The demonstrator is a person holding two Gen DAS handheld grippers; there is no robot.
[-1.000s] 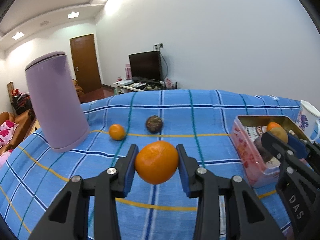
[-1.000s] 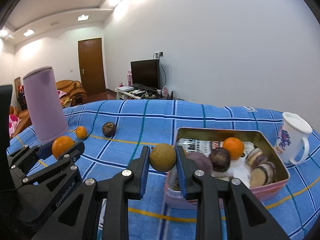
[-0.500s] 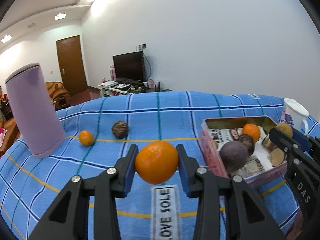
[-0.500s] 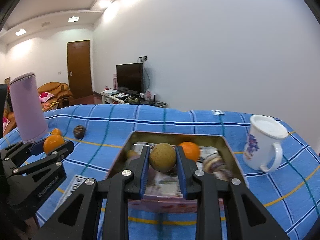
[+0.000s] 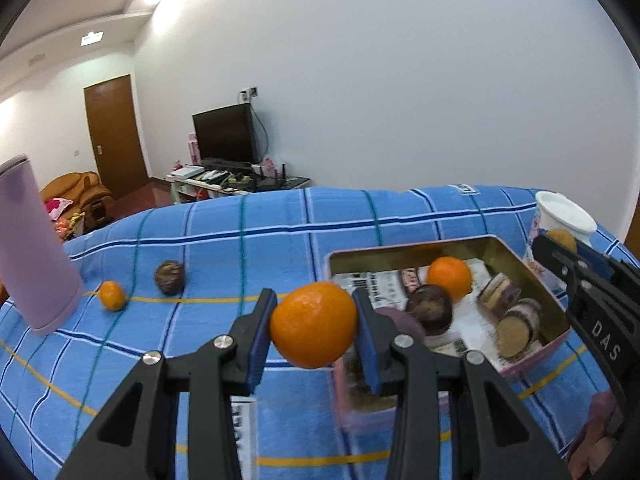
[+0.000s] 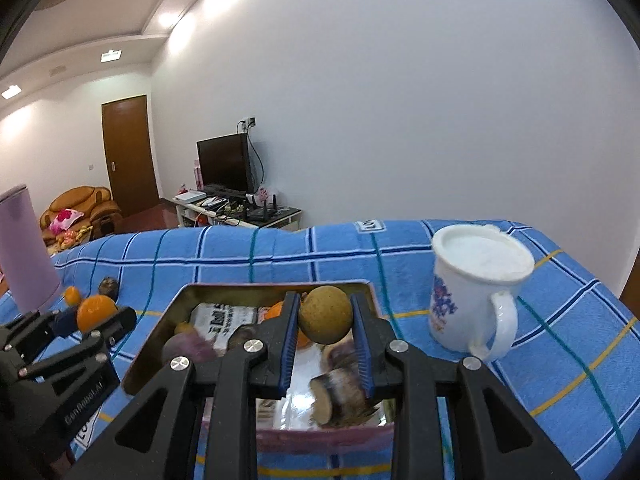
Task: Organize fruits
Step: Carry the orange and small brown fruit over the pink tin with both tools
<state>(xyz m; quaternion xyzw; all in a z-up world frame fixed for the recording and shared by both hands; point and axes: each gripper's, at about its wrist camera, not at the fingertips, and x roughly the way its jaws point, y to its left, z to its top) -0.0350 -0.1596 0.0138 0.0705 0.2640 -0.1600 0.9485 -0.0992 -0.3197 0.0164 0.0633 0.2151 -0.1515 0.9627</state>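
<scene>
My left gripper (image 5: 314, 330) is shut on a big orange (image 5: 313, 325), held above the near-left corner of a pink tin box (image 5: 532, 356). Over the same tin (image 6: 160, 344) my right gripper (image 6: 325, 316) is shut on a round brown-yellow fruit (image 6: 326, 314). Inside the tin lie an orange (image 5: 449, 277), a dark purple fruit (image 5: 430, 309) and several round sandwich biscuits (image 5: 516, 322) on printed paper. A small orange (image 5: 112, 295) and a dark wrinkled fruit (image 5: 170, 277) rest on the blue plaid cloth to the left. The left gripper with its orange (image 6: 95, 312) shows at the left of the right wrist view.
A tall lilac cylinder (image 5: 34, 252) stands at the table's left end. A white flowered mug (image 6: 476, 292) stands just right of the tin. Behind the table are a TV stand (image 5: 236, 184), a brown door and an orange sofa.
Both grippers have carried their fruits to the right. The tin has come from the right edge to under the left gripper, and the right gripper now hangs over its inside.
</scene>
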